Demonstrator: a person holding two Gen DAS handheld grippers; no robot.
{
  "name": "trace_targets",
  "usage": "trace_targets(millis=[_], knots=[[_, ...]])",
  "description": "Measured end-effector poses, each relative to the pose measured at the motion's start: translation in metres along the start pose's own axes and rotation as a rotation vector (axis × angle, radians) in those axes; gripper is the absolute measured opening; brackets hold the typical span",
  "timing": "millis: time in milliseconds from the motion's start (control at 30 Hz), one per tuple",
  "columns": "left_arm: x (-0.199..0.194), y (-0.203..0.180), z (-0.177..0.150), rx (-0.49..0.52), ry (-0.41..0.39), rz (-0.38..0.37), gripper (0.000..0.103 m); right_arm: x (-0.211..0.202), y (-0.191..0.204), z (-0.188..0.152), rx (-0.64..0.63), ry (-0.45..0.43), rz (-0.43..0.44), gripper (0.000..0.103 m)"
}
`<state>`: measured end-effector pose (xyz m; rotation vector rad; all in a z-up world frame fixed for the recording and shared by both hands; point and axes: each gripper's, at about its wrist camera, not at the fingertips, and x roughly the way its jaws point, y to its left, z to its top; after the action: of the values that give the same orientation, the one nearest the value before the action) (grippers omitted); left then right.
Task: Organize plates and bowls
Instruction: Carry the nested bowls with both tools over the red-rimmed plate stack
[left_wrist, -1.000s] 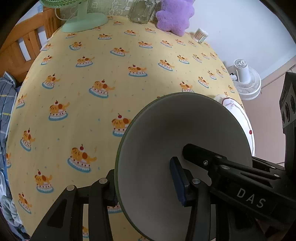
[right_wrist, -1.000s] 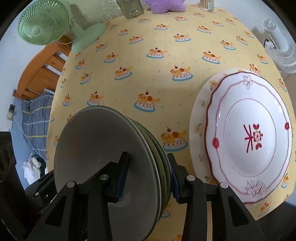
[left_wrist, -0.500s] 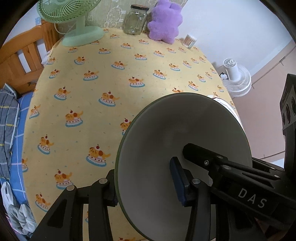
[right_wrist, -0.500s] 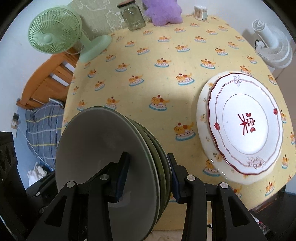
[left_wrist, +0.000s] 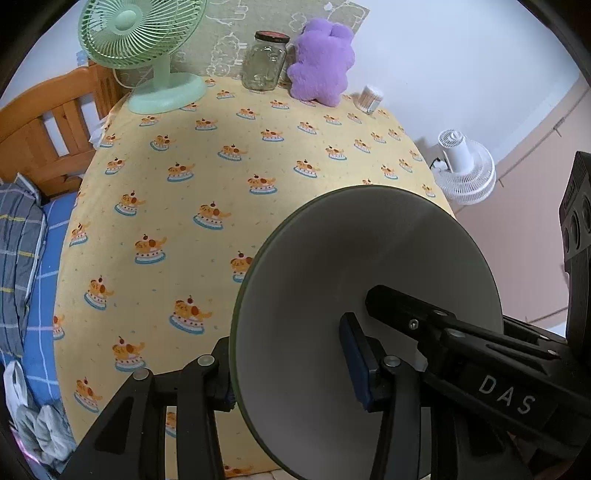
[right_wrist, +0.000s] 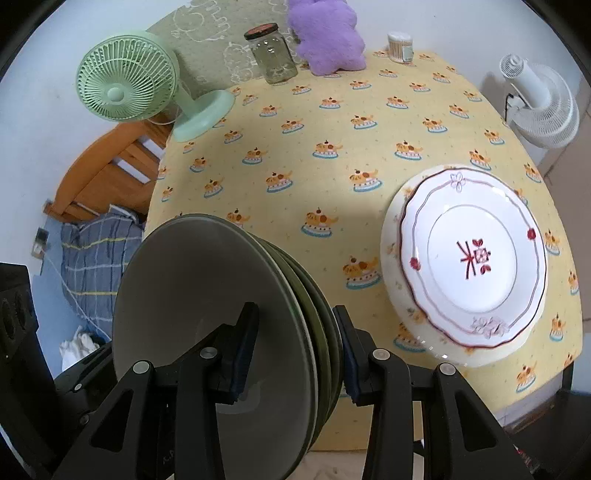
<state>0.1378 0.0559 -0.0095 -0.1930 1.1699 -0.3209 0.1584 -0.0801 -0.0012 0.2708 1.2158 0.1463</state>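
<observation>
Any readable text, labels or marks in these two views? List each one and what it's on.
"DAS": white letters on the black arm of the right gripper, seen from the left wrist view.
Red character-like mark at the centre of the white plate: decorative, not readable as a word.
Jar lid: any print too small to read.
Nothing else legible.

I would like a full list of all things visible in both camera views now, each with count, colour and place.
bowls: a nested stack of grey-green, held on edge between both grippers
plates: two stacked, white with red pattern on a cream one, table's right side
table: one, yellow cloth with cake print
desk fan: one, mint green, back left
jar: one, clear glass, dark lid, back centre
plush toy: one, purple, beside the jar
cotton swab tub: one, back right
floor fan: one, white, beyond the table's right edge
bed: one, wooden frame, blue checked bedding, left
left gripper: black, shut on the bowls
right gripper: black, shut on the bowls
</observation>
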Motion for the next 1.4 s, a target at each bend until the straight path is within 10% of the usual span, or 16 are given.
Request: trace_targets(millis=[1400], knots=[[0.090, -0.155, 0.026, -0.134, 0.024, 0.027, 0.046, -0.016, -0.181, 0.058, -0.076, 0.093, 0.024, 0.044]])
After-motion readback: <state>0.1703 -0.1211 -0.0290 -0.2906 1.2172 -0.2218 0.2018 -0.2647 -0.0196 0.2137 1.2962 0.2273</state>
